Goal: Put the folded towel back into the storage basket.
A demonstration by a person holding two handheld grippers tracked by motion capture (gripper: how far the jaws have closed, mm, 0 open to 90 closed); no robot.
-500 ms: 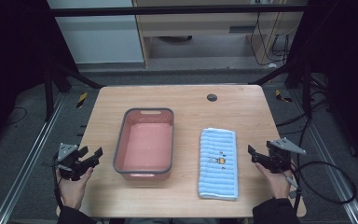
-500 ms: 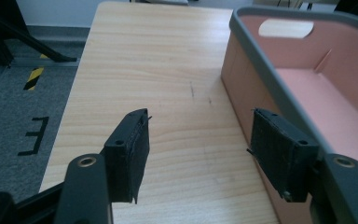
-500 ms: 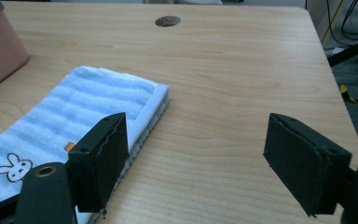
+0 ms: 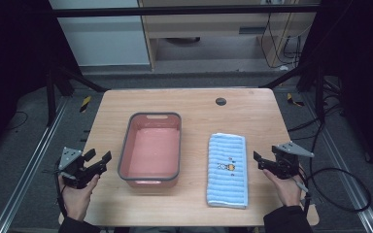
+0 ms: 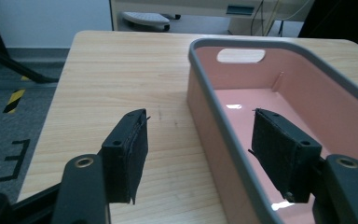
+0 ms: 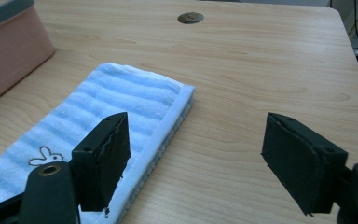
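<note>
A pink bin with a grey rim (image 4: 150, 145) (image 5: 279, 93) stands empty at the middle of the wooden table (image 4: 194, 111). To its right lies a folded blue striped towel (image 4: 227, 169) (image 6: 98, 121) with a small rabbit print. My left gripper (image 4: 99, 160) (image 5: 205, 149) is open at the table's left edge, its jaws straddling the bin's near left wall. My right gripper (image 4: 260, 161) (image 6: 205, 163) is open near the right edge, just right of the towel, with one jaw over the towel's border. Neither holds anything.
A small dark round hole (image 4: 220, 101) (image 6: 190, 17) sits in the table's far side. Bare wood lies left of the bin and right of the towel. Metal frame rails, cables and a cabinet surround the table on the floor.
</note>
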